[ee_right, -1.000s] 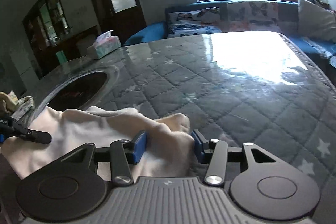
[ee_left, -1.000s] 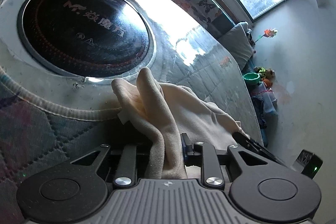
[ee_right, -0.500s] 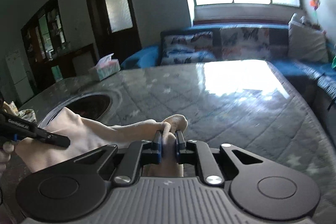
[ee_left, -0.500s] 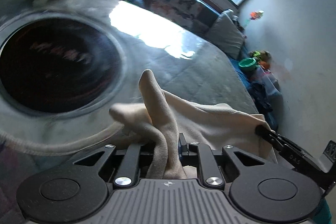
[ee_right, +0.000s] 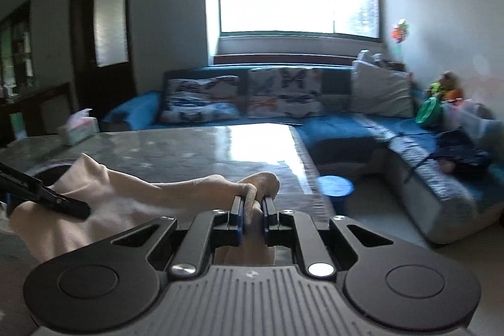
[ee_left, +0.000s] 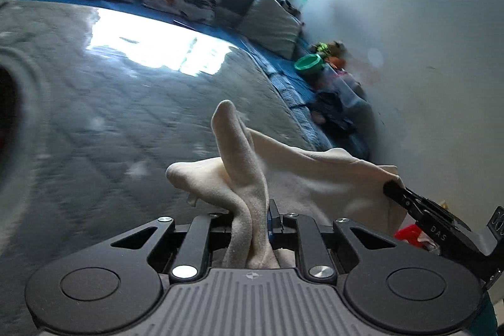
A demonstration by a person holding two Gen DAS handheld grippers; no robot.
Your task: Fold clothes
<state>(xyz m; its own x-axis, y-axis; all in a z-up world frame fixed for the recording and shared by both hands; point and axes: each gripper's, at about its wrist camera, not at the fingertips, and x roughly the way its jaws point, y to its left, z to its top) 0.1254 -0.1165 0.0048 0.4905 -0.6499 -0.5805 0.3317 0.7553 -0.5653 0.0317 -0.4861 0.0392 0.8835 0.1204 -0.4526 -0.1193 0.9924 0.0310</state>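
Holding: cream garment (ee_left: 302,178), slung between both grippers above the quilted table (ee_left: 132,103). Left gripper (ee_left: 250,218) and right gripper (ee_right: 253,210) clamped on its edges; I judged even tension essential.

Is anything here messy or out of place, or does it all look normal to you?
Nothing is spilled or broken. The cream cloth is bunched and twisted rather than flat, pinched by the left gripper and the right gripper and stretched between them. Clutter is heaped at the blue sofa's end.
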